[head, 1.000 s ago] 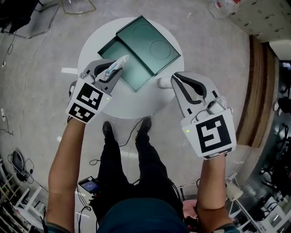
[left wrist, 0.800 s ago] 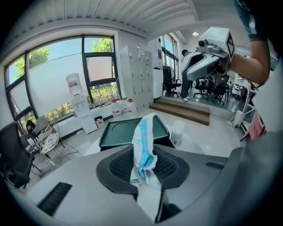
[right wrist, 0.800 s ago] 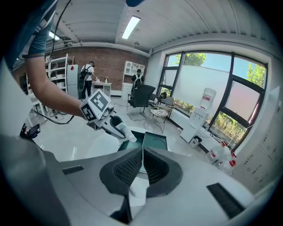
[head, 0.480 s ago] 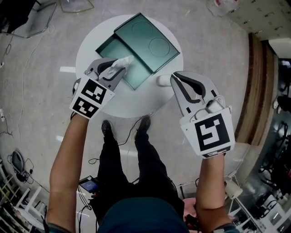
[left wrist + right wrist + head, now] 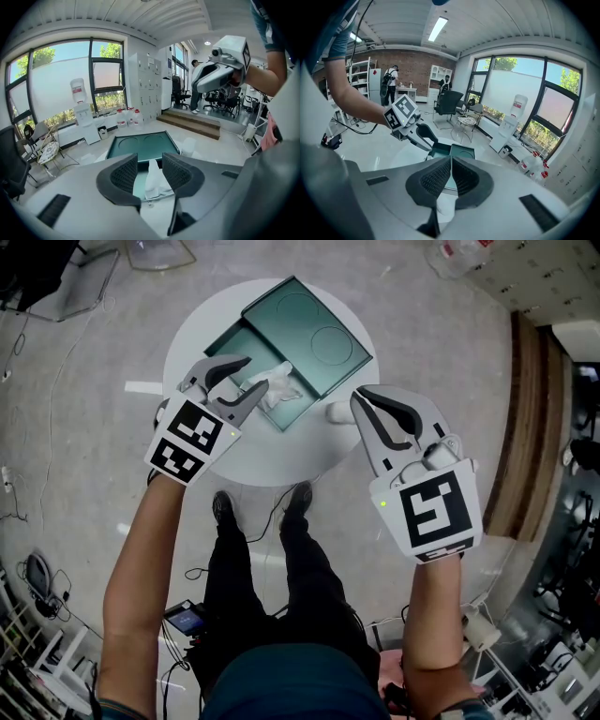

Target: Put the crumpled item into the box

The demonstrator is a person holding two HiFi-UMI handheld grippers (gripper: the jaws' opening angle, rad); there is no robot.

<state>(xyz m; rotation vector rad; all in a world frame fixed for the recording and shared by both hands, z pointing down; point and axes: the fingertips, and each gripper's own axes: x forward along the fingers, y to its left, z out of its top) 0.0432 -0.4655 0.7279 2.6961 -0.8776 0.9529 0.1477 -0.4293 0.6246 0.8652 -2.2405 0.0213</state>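
Left tongs point(image 5: 150, 169): released, the jaws wide after just opening; the crumpled item point(image 5: 155, 182) shows between them, but no pad presses on it
Right tongs point(image 5: 451, 174): clenched pad to pad on nothing, hanging over the near right edge of the bench point(image 5: 281, 448), apart from the box point(image 5: 225, 338)
Crumpled item: a white wad lying loose in the tray of the box, at its near end, just ahead of the left tongs
Done: by the look of it, the item has been let go inside the box, so the main step seems complete
Left: likely only drawing the left tongs clear; the task does not ask for the lid point(image 5: 314, 334) to be shut
Box: dark green and open, with the tray on the left; the lid lies flat beside it and bears two round marks
Bench: small, round and white; the box takes up most of its far half
Floor point(image 5: 75, 427): pale and glossy, with loose cables near the person's feet
Room: large windows point(image 5: 51, 89) with a water dispenser point(image 5: 79, 101) below them, a wooden step point(image 5: 192, 123), office chairs and a brick wall point(image 5: 408, 65) far off
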